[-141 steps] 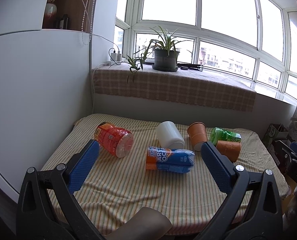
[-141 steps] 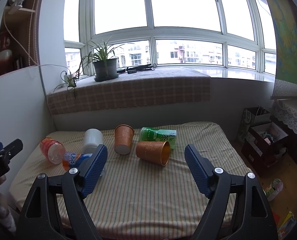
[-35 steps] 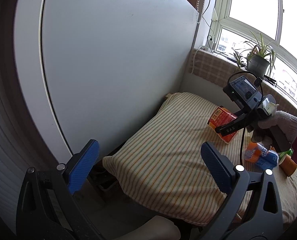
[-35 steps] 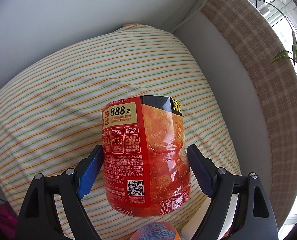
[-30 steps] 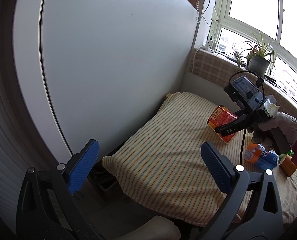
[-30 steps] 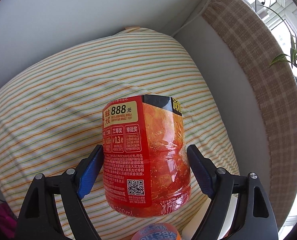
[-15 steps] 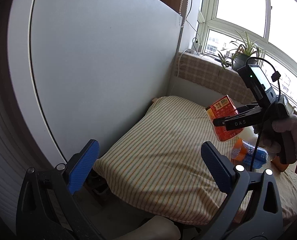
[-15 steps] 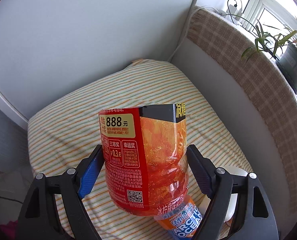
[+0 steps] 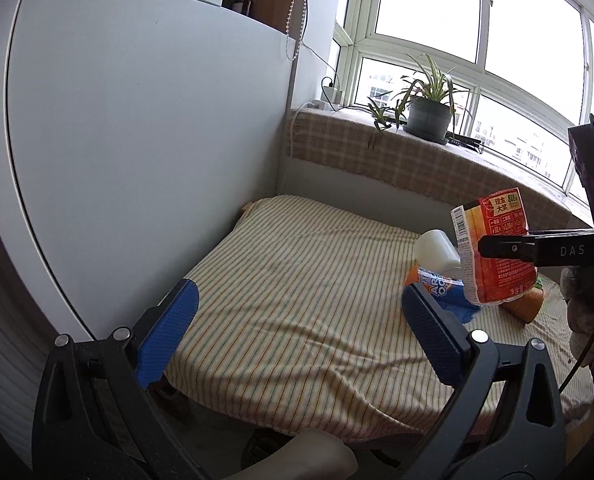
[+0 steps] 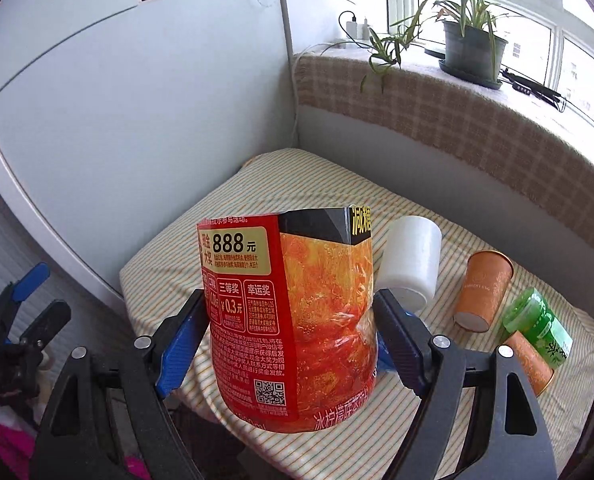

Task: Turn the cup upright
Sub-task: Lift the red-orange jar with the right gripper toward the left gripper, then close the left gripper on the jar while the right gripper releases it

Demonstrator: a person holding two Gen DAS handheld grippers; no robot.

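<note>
Between the two blue pads of the right gripper sits the red cup, a cut bottle with a red and orange label; the pads press its sides, so the jaws are clenched on it. It is held above the striped table, its cut rim toward 12 o'clock (nearly upright, a little tilted in the left wrist view). The right wrist view shows the printed label with "888" close up, and also what lies at 3 o'clock of the cup: a white cup on its side, an orange paper cup lying down, a green bottle and a second orange cup partly under it.

The left wrist view shows the same red cup from the side, lifted off the cloth, with the black finger of the right gripper across it. Only this view shows the blue bottle lying below the cup. The left gripper hangs at 6 o'clock over the near table edge, its jaws wide apart and holding nothing. A potted plant stands on the window sill.
</note>
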